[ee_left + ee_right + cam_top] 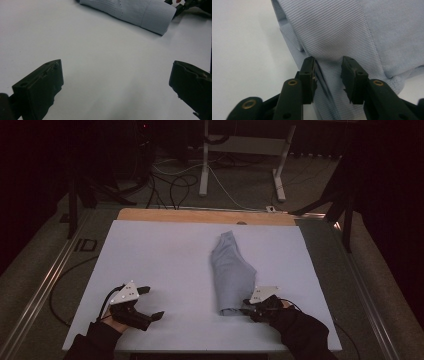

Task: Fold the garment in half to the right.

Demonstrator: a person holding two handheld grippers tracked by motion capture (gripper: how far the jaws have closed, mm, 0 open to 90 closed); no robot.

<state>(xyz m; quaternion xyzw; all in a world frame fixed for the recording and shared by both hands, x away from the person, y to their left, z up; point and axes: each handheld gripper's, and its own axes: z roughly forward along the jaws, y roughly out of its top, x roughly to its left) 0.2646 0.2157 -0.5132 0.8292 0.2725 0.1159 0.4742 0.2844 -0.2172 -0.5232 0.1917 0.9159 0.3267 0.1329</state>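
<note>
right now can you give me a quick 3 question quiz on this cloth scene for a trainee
1. True or false: the left gripper stands open over bare table.
2. Which gripper has the light blue cloth between its jaws? A left, B right.
3. At which end of the cloth, as the high view shows it, is the right gripper?

Key: 1 true. 2 B. 3 the near end, closest to the person.

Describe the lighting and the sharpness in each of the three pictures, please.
High view: dim, the room behind nearly black, only the white table lit, the blue cloth soft in detail. Left gripper view: bright and washed out on the table, the left tongs dark and slightly blurred. Right gripper view: evenly lit, the cloth's ribbed weave sharp, a dark crease shadow between the right tongs.
</note>
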